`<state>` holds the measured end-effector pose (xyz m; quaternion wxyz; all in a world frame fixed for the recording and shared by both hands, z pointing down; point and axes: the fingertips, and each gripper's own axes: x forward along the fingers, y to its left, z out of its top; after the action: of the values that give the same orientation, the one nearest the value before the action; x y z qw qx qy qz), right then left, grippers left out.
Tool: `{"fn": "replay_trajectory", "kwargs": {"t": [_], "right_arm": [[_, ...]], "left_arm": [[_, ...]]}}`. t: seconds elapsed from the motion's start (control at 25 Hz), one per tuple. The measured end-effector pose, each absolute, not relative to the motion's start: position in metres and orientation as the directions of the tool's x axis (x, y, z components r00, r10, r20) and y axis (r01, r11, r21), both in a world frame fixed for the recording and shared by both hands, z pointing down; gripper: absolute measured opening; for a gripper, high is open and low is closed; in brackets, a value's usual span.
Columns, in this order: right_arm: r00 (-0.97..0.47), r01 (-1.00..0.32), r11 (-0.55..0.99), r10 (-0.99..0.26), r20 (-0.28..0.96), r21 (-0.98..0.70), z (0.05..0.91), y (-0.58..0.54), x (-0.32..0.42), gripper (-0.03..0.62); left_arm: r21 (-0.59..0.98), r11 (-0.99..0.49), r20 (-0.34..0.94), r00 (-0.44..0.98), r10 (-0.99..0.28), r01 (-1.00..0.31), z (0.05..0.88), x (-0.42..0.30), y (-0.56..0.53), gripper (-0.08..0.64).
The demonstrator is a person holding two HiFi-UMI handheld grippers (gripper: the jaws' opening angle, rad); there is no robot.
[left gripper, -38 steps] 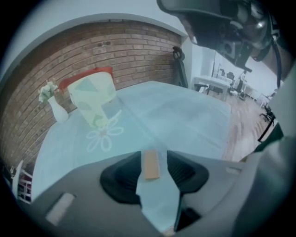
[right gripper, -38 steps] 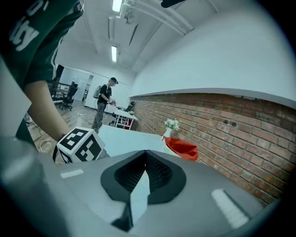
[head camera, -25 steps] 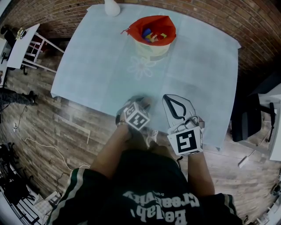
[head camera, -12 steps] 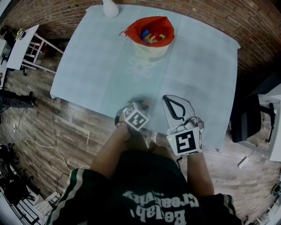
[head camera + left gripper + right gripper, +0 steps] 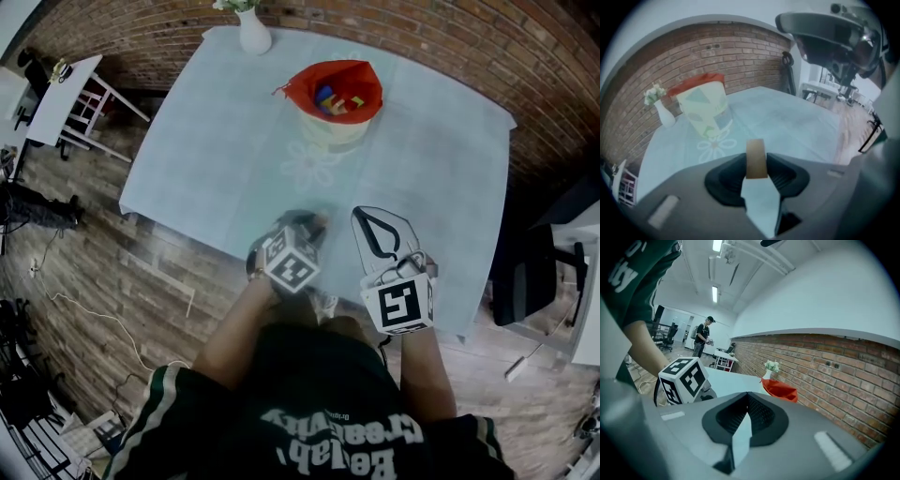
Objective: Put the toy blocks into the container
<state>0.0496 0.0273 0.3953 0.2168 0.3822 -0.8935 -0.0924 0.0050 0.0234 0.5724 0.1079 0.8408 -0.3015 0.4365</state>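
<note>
Already coloured blocks (image 5: 335, 97) sit inside the red-lined container (image 5: 302, 86); left claw (image 5: 756, 165), just closing, clamps a tan block (image 5: 755, 151), right claw (image 5: 747, 401) clenched.

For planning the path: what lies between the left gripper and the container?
Only bare tablecloth with a printed flower lies between left gripper and container, seen in the head view.

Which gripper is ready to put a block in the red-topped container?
Left. The left gripper has just been closing its jaws and pinches a tan block, with the container straight ahead of it. The right gripper is shut and empty.
</note>
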Motion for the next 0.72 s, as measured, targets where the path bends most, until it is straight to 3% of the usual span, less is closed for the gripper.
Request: {"fn": "replay_trajectory", "kwargs": {"t": [0.32,0.72], "right_arm": [[-0.636,-0.629,0.689,-0.722,0.271,0.359,0.369,0.017,0.041,0.006],[-0.651,-0.616,0.681,-0.723,0.231,0.396,0.344,0.011,0.038,0.006]], "left_arm": [[-0.219,-0.745,0.677,0.451,-0.581,-0.63,0.477,-0.002,-0.002,0.141],[-0.312,-0.686,0.541,0.47,-0.697,-0.657,0.39,-0.011,-0.004,0.141]]}}
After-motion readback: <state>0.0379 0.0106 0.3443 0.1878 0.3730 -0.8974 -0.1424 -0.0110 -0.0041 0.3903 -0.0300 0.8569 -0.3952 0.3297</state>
